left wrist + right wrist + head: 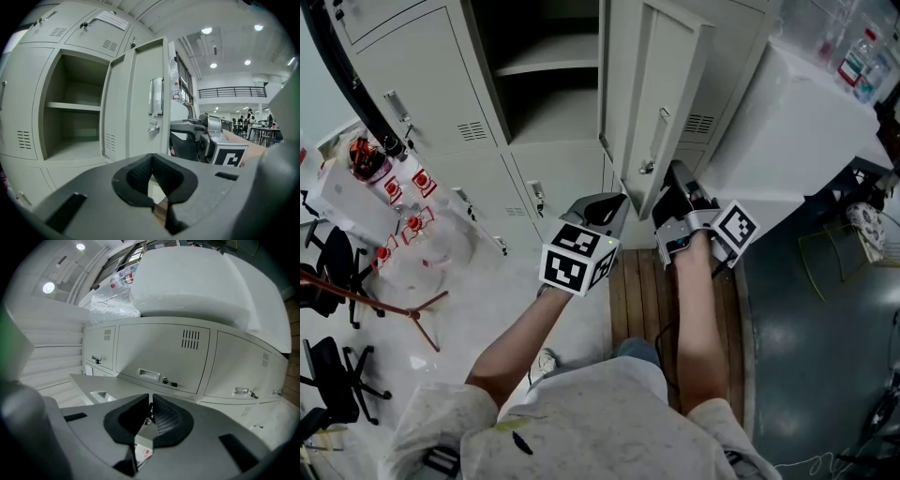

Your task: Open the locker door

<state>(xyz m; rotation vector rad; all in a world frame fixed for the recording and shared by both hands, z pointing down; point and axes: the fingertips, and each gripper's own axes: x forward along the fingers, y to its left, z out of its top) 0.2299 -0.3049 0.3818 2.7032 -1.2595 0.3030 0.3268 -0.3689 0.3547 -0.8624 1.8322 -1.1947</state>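
The grey locker door (661,103) stands swung out from its open compartment (548,94), which holds one shelf (72,107) and nothing else. The door's handle (157,96) and latch (153,129) face my left gripper. My right gripper (664,197) is at the door's free edge below the handle. Its jaws are closed to a thin slit (151,404) with the door's panel (108,383) running into them. My left gripper (614,202) hangs just left of the door, shut (152,161), with nothing between its pads.
Closed lockers (164,357) with small handles fill the lower row. A large white box (787,122) sits on top at the right, with bottles (862,61) behind it. Office chairs (333,272) and a stand (417,319) are at the left. Wooden boards (642,300) lie underfoot.
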